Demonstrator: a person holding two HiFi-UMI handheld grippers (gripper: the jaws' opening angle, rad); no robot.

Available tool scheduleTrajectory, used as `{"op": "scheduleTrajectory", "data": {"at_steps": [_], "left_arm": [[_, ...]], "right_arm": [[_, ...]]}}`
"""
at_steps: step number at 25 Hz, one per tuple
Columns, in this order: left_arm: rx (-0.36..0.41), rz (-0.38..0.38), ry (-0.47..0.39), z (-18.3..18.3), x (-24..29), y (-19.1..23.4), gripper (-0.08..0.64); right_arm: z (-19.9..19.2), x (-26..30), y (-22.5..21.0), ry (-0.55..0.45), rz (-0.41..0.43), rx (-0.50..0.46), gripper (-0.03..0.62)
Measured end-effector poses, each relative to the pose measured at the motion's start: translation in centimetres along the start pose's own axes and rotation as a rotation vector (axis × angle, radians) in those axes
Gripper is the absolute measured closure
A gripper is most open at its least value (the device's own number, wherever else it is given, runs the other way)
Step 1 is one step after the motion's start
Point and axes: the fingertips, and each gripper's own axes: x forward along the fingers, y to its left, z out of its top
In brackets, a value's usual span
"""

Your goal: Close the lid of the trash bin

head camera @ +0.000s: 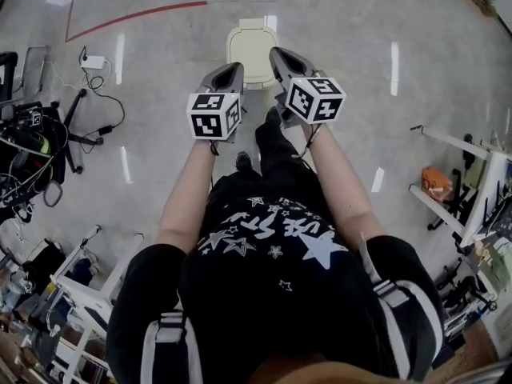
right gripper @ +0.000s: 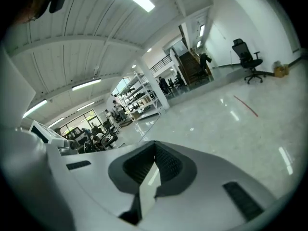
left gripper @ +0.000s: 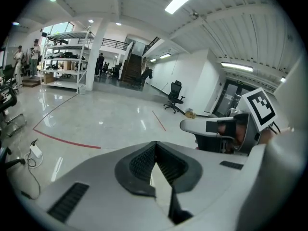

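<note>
Presently, the trash bin (head camera: pixel 251 40) is found standing on the polished floor (head camera: pixel 160 50), ahead of the person and to the right of the red floor line (head camera: pixel 136 14). Only its cream top is seen from above, and its near edge is covered by the two grippers. Whether the lid stands open or lies flat cannot be settled from the head view.

The left gripper (head camera: pixel 233 68) (left gripper: pixel 154 149) and the right gripper (head camera: pixel 279 54) (right gripper: pixel 155 149) are held side by side above the bin's near side. Both are clenched, tips met, with nothing caught between them. Neither is judged to be touching the bin. Both gripper views are directed across the hall, so the bin is not shown in either.

Risks are noted as follows. The descent can be guided from the head view alone, so the lid may be missed or struck off-centre. A light bin on a glossy floor may be slid or tipped by a sideways push. A lid released early may be slammed. The forward leg (head camera: pixel 270 138) is placed near the bin and may knock it. The power strip (head camera: pixel 94 62) and its cable lie well apart, to the left.
</note>
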Motion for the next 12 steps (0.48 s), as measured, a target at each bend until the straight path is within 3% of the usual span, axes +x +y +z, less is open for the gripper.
{"op": "scheduleTrajectory", "data": {"at_steps": [12], "left_arm": [[0.047, -0.065, -0.105, 1.1, -9.3, -1.1, 0.548]], "right_arm": [[1.1, -7.5, 7.4, -0.215, -0.029, -0.057, 0.586]]}}
